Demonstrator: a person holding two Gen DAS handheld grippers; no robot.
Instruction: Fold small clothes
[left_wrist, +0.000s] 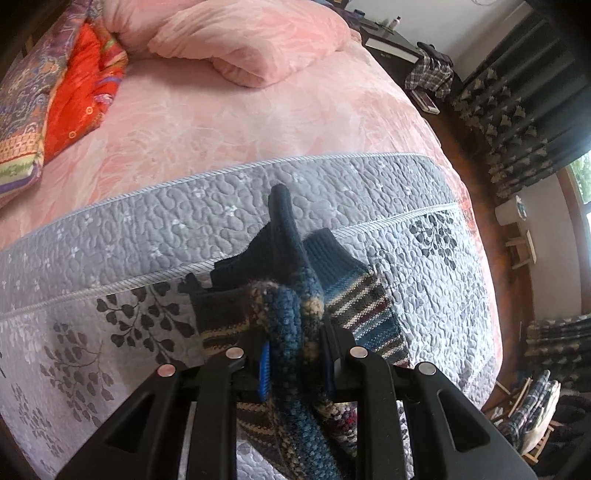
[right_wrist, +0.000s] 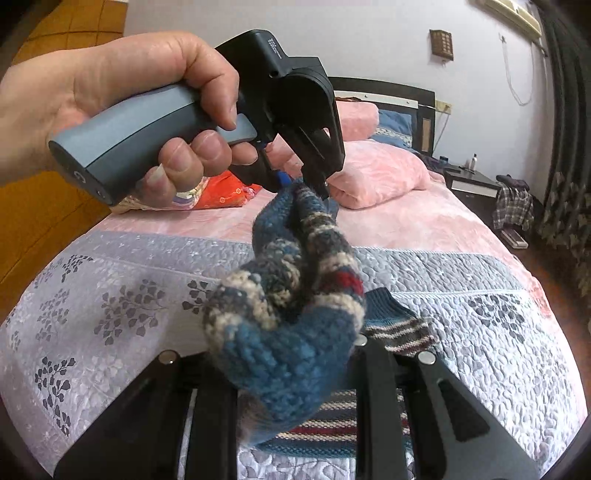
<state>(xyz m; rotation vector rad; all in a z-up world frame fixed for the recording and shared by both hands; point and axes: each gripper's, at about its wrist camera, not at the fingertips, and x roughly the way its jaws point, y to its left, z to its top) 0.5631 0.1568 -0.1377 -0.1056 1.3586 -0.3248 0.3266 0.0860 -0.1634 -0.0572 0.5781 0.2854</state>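
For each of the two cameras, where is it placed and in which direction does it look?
Left wrist: sits on the left claw, looks along its fingers over the grey quilt toward the pink pillow; only the claw shows.
Right wrist: sits on the right claw, looks toward the headboard; shows the hand holding the left claw.
Shared: the striped sock gripped by both claws, the quilt, the pillow.

No legible text found in either view. Small pale print seen on top of black housing of left gripper (right_wrist: 309, 184) in right wrist view, too small and blurred to be read. Power symbol embossed on butt end of its grey handle (right_wrist: 122, 147). No brand, number or label made out elsewhere.
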